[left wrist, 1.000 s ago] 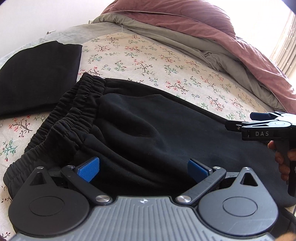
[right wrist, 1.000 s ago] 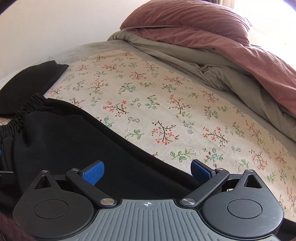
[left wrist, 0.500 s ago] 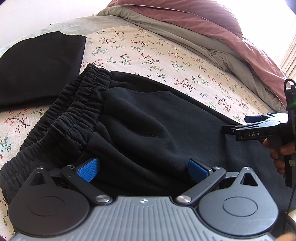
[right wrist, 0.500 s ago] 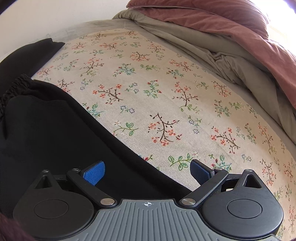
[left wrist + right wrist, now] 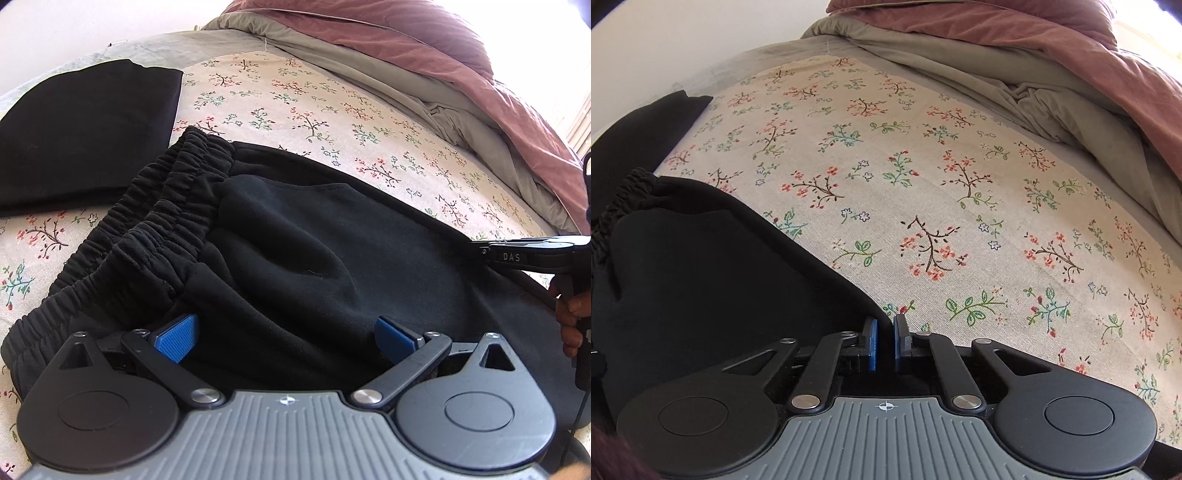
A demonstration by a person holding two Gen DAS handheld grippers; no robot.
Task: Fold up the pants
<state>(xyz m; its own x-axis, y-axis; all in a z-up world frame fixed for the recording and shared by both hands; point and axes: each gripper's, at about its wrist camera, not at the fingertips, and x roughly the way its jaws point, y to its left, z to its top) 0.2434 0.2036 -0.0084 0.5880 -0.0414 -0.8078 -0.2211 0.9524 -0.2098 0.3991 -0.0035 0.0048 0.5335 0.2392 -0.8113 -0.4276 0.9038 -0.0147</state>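
Black pants (image 5: 295,258) with a gathered elastic waistband (image 5: 159,221) lie on the floral bedsheet (image 5: 303,110). My left gripper (image 5: 284,336) is open, its blue pads (image 5: 177,338) spread over the fabric near the waistband. My right gripper (image 5: 884,343) is shut on the far edge of the pants (image 5: 701,277), its blue pads nearly together with black cloth between them. It shows from the side in the left wrist view (image 5: 532,253) at the pants' right edge.
A second black folded garment (image 5: 85,133) lies to the left beyond the waistband. A rumpled grey and maroon duvet (image 5: 424,62) is heaped at the back right. Bare floral sheet (image 5: 960,203) stretches in front of the right gripper.
My right gripper closed from wide open onto the edge of the pants. The left gripper stayed open and moved slightly closer over the fabric.
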